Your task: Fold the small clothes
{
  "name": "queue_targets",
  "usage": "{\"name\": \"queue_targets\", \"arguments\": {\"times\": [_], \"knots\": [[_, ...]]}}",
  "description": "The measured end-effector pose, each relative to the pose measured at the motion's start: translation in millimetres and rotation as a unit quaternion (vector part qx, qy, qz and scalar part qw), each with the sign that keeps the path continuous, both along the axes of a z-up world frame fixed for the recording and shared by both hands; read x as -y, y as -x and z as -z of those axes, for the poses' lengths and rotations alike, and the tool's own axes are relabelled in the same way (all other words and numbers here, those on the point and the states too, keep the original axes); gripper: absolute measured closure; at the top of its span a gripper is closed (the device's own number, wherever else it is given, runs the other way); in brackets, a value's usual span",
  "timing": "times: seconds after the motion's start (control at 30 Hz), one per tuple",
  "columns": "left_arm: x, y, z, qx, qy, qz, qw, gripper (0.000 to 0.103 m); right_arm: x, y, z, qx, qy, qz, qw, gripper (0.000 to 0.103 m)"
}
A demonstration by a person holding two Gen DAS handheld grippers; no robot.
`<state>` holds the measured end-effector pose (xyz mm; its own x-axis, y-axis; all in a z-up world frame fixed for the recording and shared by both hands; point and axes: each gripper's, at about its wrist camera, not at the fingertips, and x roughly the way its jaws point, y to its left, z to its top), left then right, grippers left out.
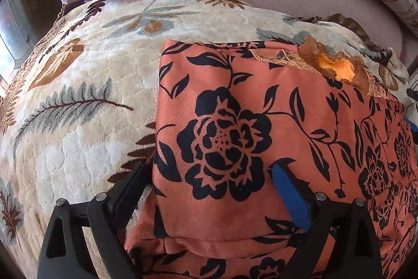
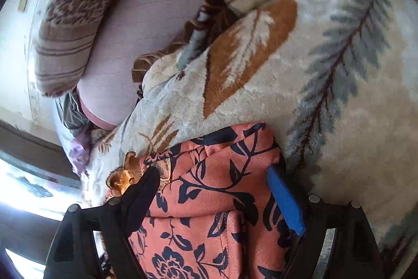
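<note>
The orange floral garment [image 1: 235, 122] lies on the leaf-patterned fleece blanket [image 1: 86, 85] covering the bed, already doubled into a roughly rectangular panel with a straight left edge; its ruffled neckline [image 1: 337, 67] remains exposed at the far corner. Left gripper [image 1: 209, 177] and right gripper [image 2: 211, 184] both straddle the cloth, jaws wide, pressing nothing. Judged status: at least one fold done, a further fold likely remains
</note>
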<state>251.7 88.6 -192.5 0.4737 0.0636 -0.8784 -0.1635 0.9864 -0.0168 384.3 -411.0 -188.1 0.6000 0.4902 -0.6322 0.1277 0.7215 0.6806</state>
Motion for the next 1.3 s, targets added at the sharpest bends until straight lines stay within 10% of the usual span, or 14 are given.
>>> {"name": "queue_targets", "arguments": {"times": [0.23, 0.37, 0.6, 0.7, 0.83, 1.07, 1.3], "knots": [[2.6, 2.3, -3.7, -0.006, -0.002, -0.005, 1.0000, 0.007, -17.6, 66.4, -41.6, 0.063, 0.000, -0.073, 0.995, 0.016], [11.8, 12.3, -15.0, -0.010, 0.000, 0.000, 0.9999, 0.007, -11.7, 68.6, 12.8, -0.038, 0.007, -0.075, 0.996, 0.016], [16.6, 46.4, -63.1, 0.035, -0.007, 0.011, 0.9993, 0.007, -26.1, 106.5, -34.8, 0.043, -0.008, -0.069, 0.997, 0.015], [14.4, 63.8, -74.0, 0.034, 0.005, 0.004, 0.9994, 0.007, -19.9, 104.2, 9.5, -0.044, 0.016, -0.060, 0.997, 0.010], [11.5, 97.7, -94.3, 0.051, -0.010, 0.006, 0.9986, 0.007, -16.3, 129.2, -22.6, 0.002, -0.022, -0.036, 0.999, 0.013], [-6.4, 150.0, -112.2, 0.064, -0.009, -0.006, 0.9979, 0.007, -12.2, 238.8, -83.6, 0.072, 0.011, -0.090, 0.993, 0.013], [-27.2, 212.8, -101.4, 0.048, -0.005, 0.003, 0.9988, 0.007, 42.0, 340.5, -42.3, -0.014, 0.055, -0.108, 0.992, 0.013]]}}
